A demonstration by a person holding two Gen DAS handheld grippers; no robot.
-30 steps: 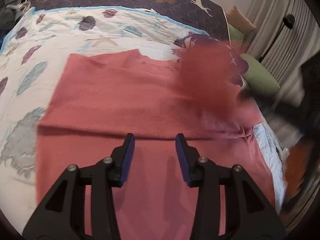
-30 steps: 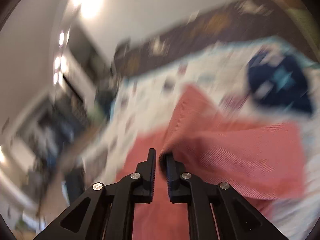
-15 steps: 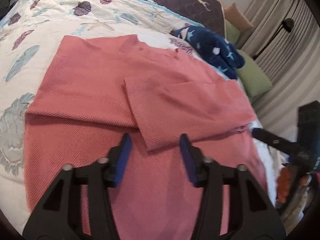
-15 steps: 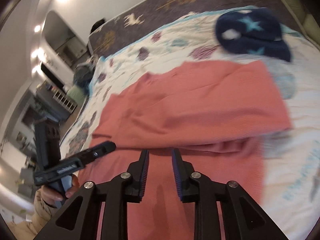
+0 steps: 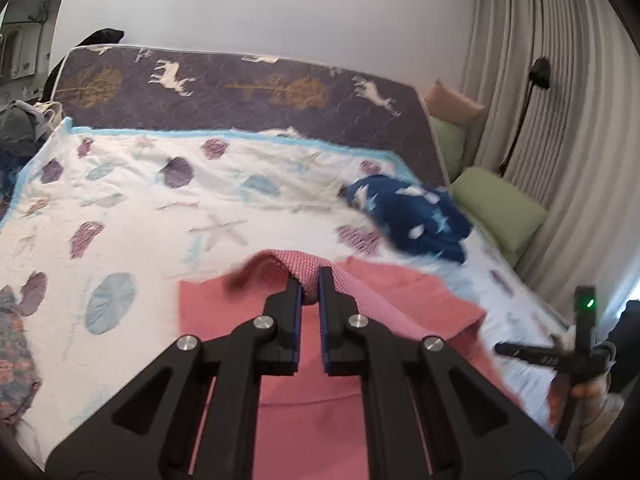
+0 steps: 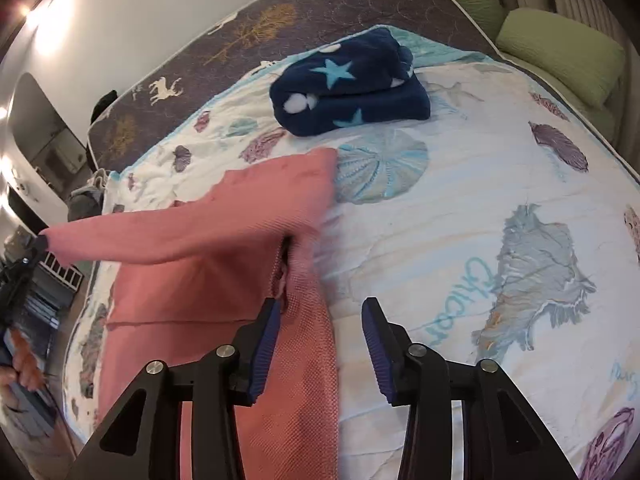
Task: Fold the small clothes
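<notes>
We see the left gripper (image 5: 310,290) with its jaws drawn close together, pinching a fold of the pink knit garment (image 5: 320,364) and holding that fold lifted off the bed. The raised part arches over the blue pads (image 5: 295,320) and drops away on both sides; its left end is blurred, so we cannot tell quite where that edge hangs. The rest of the garment lies on the seashell-print quilt (image 5: 160,216), toward the near side of the bed.

From the right wrist view, the right gripper (image 6: 320,322) has its jaws spread wide and holds nothing. Its left pad (image 6: 264,348) sits right against the garment's (image 6: 192,280) near edge, while the other pad hovers over bare quilt (image 6: 460,220). A long strip of the pink fabric stretches out to the left, up to the other gripper's tip (image 6: 38,242) at the frame's edge, and one corner of the garment lies near a printed blue shell on the quilt.

Beyond the garment, a folded navy fleece with stars (image 6: 352,84) rests on the quilt, apart from the pink cloth. Behind it stands the dark deer-print headboard (image 5: 240,92), and green pillows (image 5: 496,212) lie on the right by the grey curtains (image 5: 560,120).
</notes>
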